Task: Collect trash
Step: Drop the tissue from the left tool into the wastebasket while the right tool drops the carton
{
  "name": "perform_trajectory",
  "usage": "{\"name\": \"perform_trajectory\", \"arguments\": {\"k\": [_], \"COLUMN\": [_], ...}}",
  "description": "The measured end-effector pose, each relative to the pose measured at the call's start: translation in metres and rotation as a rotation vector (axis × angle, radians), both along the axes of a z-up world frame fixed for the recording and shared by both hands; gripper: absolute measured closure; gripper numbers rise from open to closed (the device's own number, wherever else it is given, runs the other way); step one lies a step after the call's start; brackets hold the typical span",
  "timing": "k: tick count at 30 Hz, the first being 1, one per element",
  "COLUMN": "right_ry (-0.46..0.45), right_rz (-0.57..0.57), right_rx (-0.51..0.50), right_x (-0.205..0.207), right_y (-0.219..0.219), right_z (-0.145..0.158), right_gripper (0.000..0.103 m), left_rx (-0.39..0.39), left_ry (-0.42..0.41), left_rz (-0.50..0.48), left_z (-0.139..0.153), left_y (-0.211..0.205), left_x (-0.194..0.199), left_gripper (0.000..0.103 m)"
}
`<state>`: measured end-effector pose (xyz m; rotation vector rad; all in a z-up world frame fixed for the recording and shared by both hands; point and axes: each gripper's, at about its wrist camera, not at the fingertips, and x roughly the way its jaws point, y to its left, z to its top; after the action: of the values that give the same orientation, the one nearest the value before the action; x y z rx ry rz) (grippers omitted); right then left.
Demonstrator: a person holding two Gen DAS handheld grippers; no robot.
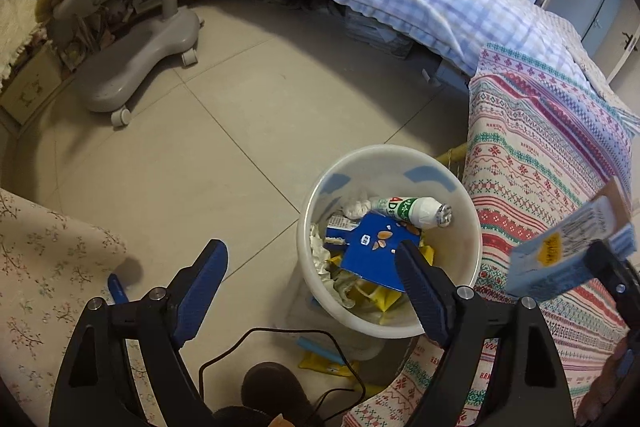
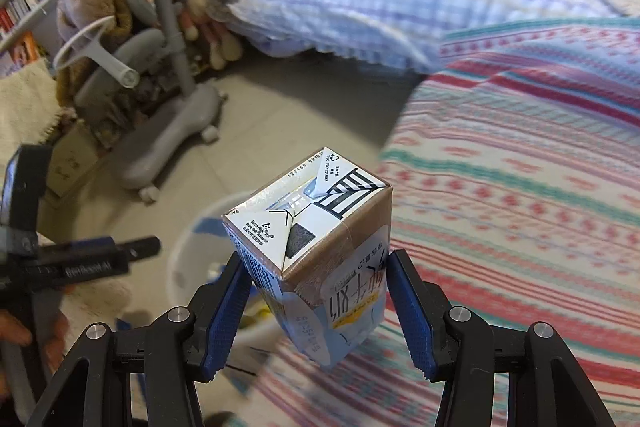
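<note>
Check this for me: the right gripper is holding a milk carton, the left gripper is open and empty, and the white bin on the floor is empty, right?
Not quite. The white bin is not empty: the left wrist view shows a small bottle, a blue packet and other wrappers inside. The rest holds: the right gripper holds the milk carton, and the left gripper is open and empty.
</note>
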<state>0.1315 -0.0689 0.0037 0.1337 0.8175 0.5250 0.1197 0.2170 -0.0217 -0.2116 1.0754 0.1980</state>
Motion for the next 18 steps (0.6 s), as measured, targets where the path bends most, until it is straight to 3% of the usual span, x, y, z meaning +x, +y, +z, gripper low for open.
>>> {"name": "perform_trajectory", "arguments": {"k": [12,15,18], "right_ry": [0.125,0.159,0.143], "right_rz": [0.030,0.030,0.015], "right_rx": [0.056,0.035,0.017], "right_x": [0.032,0.038,0.036], "right_y": [0.065,0.070,0.066], "right_z": [-0.033,-0.041,-0.038], "right_gripper": [0.041,0.031,0.029], "left_rx": [-0.007,-0.005,-0.002], "left_ry": [-0.020,-0.029,-0.042], "left_rz": [-0.010,-0.014,-0.018], "left_z": [0.007,0.009,0.010], "left_y": [0.003,0.001,-0.002], "left_x": [0.000,0.000,-0.002], "left_gripper": [0.015,0.009,0.006]}}
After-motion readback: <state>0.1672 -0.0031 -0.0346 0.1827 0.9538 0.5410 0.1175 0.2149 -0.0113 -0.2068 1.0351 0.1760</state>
